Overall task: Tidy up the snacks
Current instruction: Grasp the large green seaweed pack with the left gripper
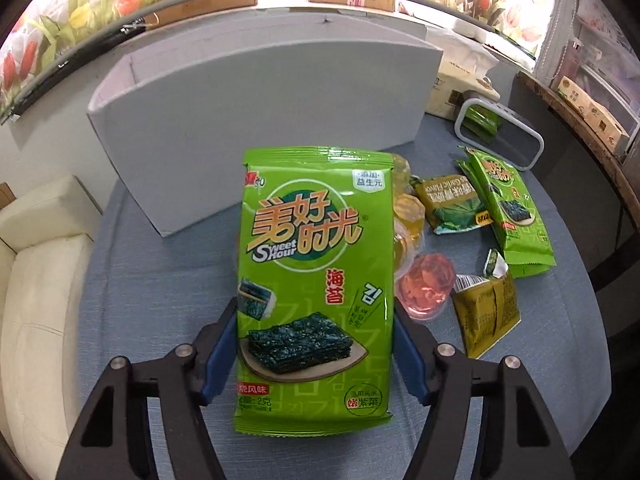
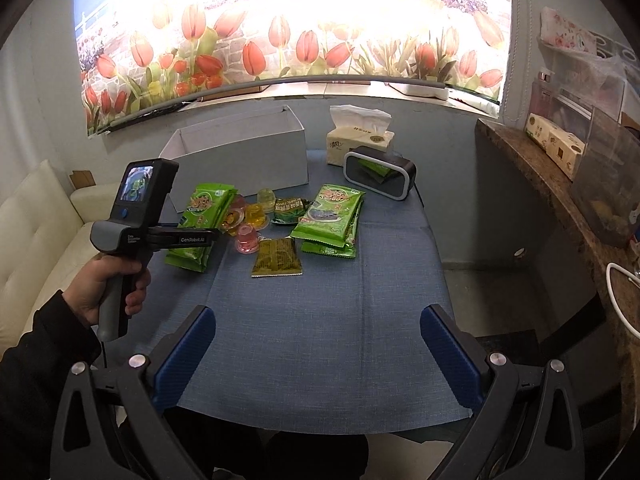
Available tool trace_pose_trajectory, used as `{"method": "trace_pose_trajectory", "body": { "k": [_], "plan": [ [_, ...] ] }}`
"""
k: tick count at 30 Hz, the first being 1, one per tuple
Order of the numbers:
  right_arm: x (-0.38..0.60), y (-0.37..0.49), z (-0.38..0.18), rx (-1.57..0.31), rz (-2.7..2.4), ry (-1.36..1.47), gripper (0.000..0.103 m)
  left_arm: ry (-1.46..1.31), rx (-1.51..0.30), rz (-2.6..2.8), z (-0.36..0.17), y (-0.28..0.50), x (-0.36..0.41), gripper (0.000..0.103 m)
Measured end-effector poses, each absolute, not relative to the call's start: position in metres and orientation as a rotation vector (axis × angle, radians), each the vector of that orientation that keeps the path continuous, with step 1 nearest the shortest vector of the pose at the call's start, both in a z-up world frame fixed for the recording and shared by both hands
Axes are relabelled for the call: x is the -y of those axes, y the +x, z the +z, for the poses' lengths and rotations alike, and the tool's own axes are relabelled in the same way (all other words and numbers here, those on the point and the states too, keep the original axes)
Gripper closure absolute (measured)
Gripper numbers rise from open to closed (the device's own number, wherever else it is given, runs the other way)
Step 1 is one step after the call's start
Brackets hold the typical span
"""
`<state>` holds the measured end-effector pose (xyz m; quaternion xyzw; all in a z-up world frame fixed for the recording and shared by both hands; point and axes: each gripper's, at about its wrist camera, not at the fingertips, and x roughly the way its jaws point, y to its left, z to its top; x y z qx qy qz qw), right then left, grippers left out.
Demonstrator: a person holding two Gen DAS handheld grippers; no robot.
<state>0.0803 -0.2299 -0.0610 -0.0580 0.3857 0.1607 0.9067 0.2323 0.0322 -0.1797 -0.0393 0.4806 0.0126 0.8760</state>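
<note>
Left gripper (image 1: 314, 354) clamps glossy seaweed packet (image 1: 314, 280); right gripper (image 2: 316, 354) (blue ribbed pads) gapes wide.

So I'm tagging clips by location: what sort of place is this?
Probably a home living or dining corner: a cream sofa beside the blue table, a tissue box, and a tulip wall mural.

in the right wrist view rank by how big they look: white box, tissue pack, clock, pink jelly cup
1. white box, clearly largest.
2. and 3. tissue pack and clock look alike; unranked.
4. pink jelly cup, smallest, though it sits nearer the camera.
</note>
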Motion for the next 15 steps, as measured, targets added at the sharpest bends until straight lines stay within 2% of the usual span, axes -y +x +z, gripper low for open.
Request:
{"method": "trace_pose_trajectory", "body": {
  "k": [5, 8, 13, 14, 15],
  "plan": [
    [0.2275, 0.0818, -0.0643, -0.801, 0.338, -0.12, 0.0, -0.087, -0.999, 0.013, -0.1729, 0.2287, -0.0352, 0.03],
    [0.2253, 0.0812, -0.0656, -0.802, 0.342, -0.122, 0.0, -0.095, -1.012, 0.002, -0.1723, 0.2249, -0.0391, 0.024],
    [0.2243, 0.0809, -0.0665, -0.802, 0.341, -0.126, 0.0, -0.076, -1.014, 0.011, -0.1742, 0.2257, -0.0389, 0.024],
    [0.2248, 0.0811, -0.0668, -0.801, 0.339, -0.125, 0.0, -0.077, -1.014, 0.014, -0.1749, 0.2255, -0.0391, 0.024],
    [0.2253, 0.0812, -0.0664, -0.803, 0.338, -0.124, 0.0, -0.082, -1.016, 0.014, -0.1755, 0.2254, -0.0399, 0.03]
  ]
}}
